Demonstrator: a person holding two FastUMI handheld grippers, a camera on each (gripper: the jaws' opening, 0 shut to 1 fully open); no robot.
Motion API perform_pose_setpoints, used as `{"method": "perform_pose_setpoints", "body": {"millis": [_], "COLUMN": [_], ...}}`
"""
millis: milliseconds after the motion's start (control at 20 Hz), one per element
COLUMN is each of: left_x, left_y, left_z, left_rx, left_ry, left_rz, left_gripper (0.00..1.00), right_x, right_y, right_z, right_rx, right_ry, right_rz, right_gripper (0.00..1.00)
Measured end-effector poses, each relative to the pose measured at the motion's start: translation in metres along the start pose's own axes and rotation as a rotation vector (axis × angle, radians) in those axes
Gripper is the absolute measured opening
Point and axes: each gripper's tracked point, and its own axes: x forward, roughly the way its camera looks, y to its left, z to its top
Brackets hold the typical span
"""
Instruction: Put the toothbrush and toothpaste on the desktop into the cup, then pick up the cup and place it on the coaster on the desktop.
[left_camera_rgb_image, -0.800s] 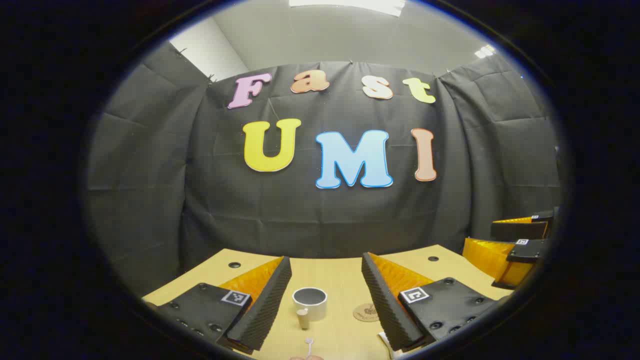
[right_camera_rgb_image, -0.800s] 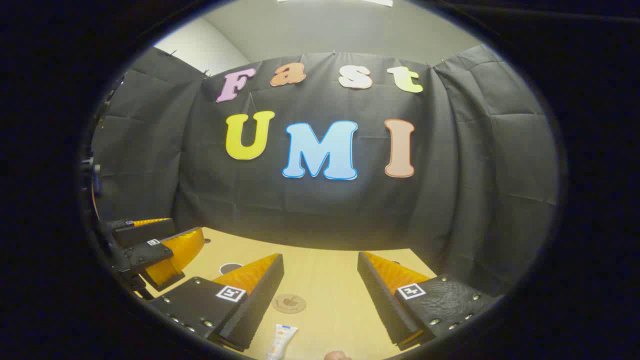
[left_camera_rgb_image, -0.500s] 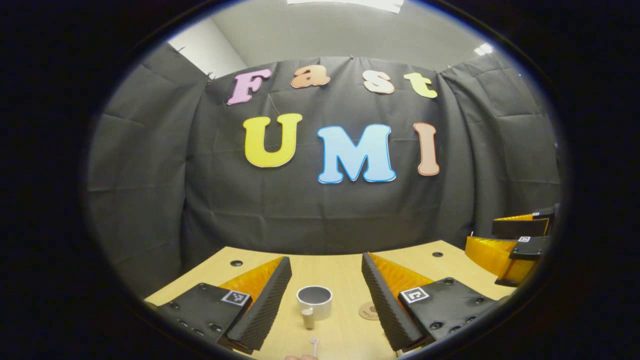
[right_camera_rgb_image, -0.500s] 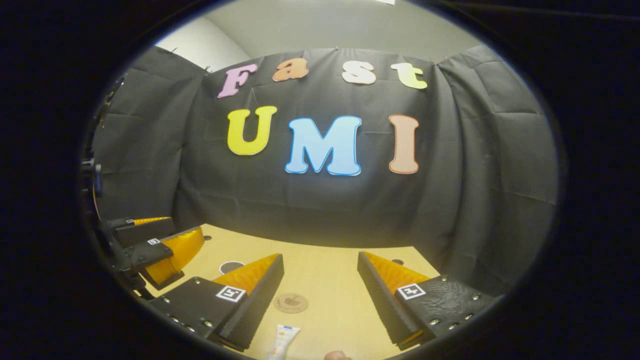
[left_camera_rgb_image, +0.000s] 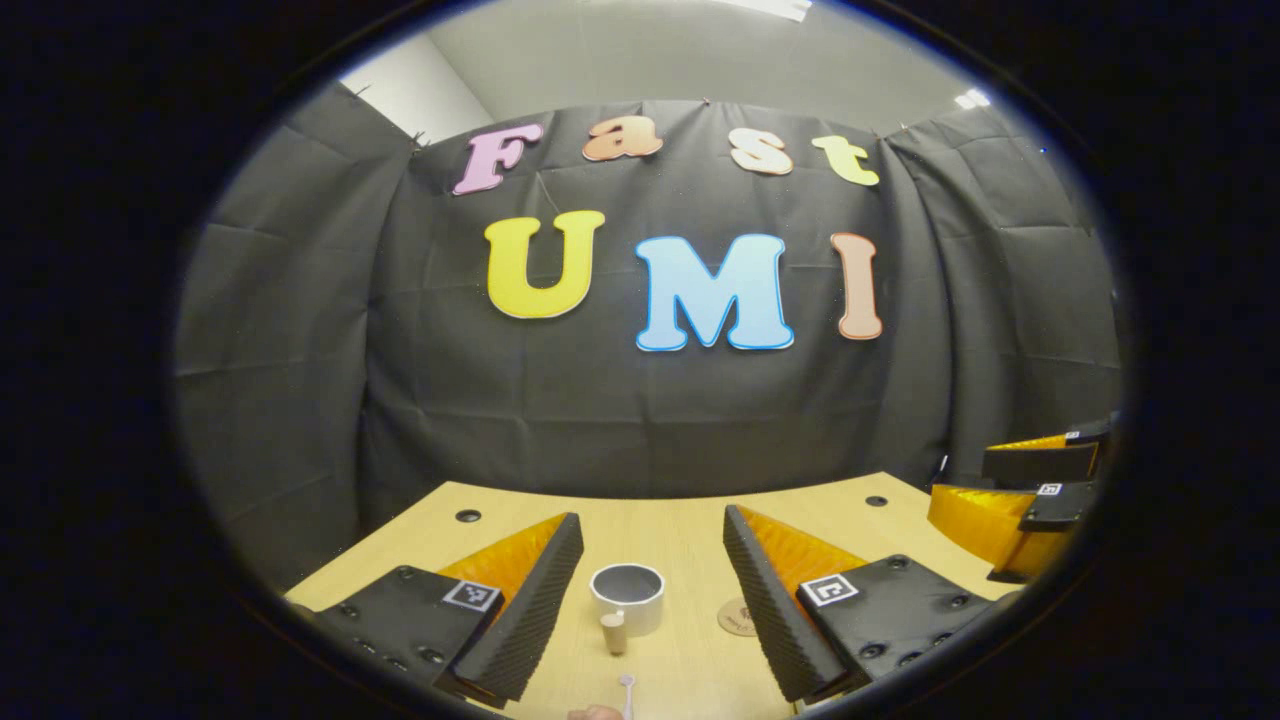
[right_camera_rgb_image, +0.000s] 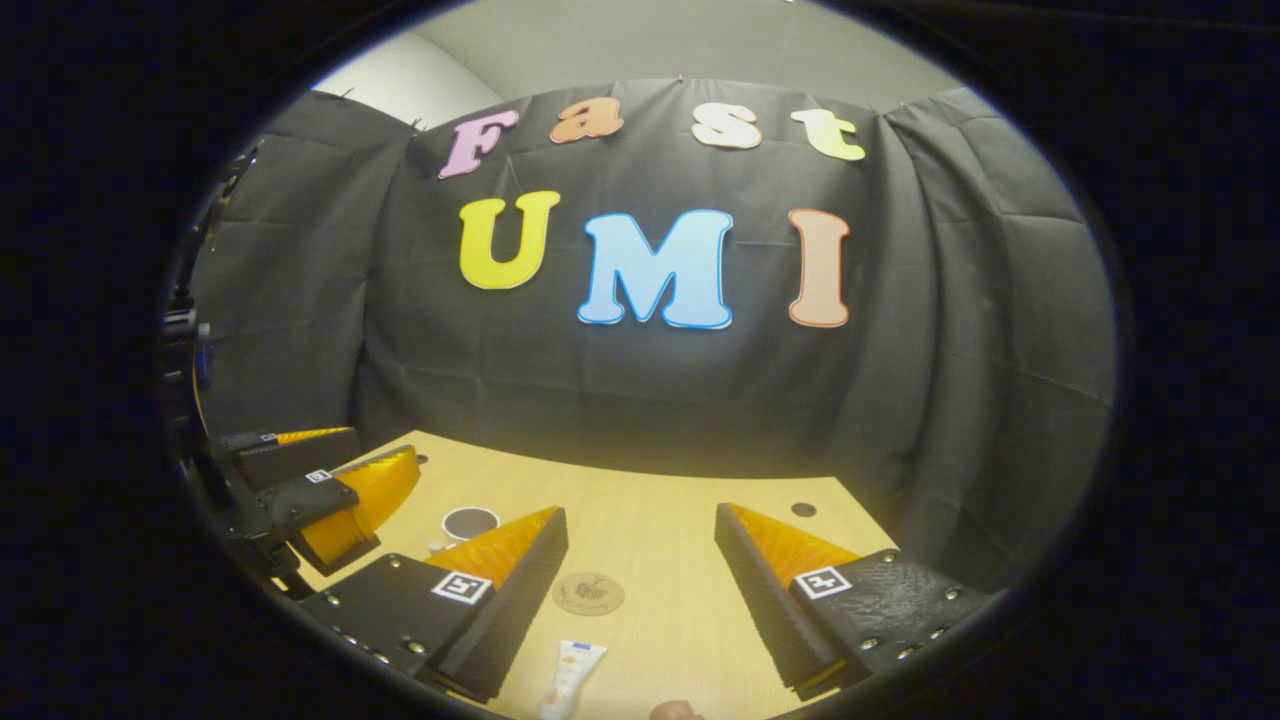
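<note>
Stretching to the black cloth wall, the pale wood worktop (left_camera_rgb_image: 680, 540) lay under the left gripper (left_camera_rgb_image: 645, 600), fingers wide apart, holding nothing; the cup (left_camera_rgb_image: 627, 598) stood between them, the coaster (left_camera_rgb_image: 738, 617) beside the right finger, the toothbrush (left_camera_rgb_image: 626, 690) nearer. In the right gripper view, the right gripper (right_camera_rgb_image: 640, 590) gaped empty too; the coaster (right_camera_rgb_image: 588, 593) and toothpaste (right_camera_rgb_image: 567, 678) lay between its fingers, the cup (right_camera_rgb_image: 468, 523) beyond the left finger.

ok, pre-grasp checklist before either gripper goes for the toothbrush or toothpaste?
1. Left gripper open, nothing between the fingers: ok.
2. Right gripper open, nothing held: ok.
3. Cup upright, mouth up, on the desk: ok.
4. Coaster bare, nothing on it: ok.
5. Toothpaste flat on the desk, between and below the right fingers: ok.
6. Toothbrush lying at the lower edge of the left gripper view, mostly cut off; its direction: cannot tell.
</note>
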Motion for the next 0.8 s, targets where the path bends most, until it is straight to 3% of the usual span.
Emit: {"method": "perform_pose_setpoints", "body": {"millis": [200,350,800], "left_x": [-0.001,-0.001,-0.011], "left_y": [-0.003,-0.001,0.01], "left_z": [-0.012,-0.045,-0.115], "left_rx": [-0.004,-0.016,-0.013], "left_ry": [0.038,0.147,0.39], "left_rz": [-0.017,-0.027,-0.047], "left_gripper": [0.93,0.93,0.93], "right_x": [0.002,0.004,0.008], "right_y": [0.005,0.01,0.022], "right_z": [-0.01,-0.028,-0.112], "right_rx": [0.015,0.055,0.088], "right_ry": [0.041,0.111,0.454], "right_rz": [0.016,0.027,0.008], "right_gripper": [0.95,0.95,0.95]}}
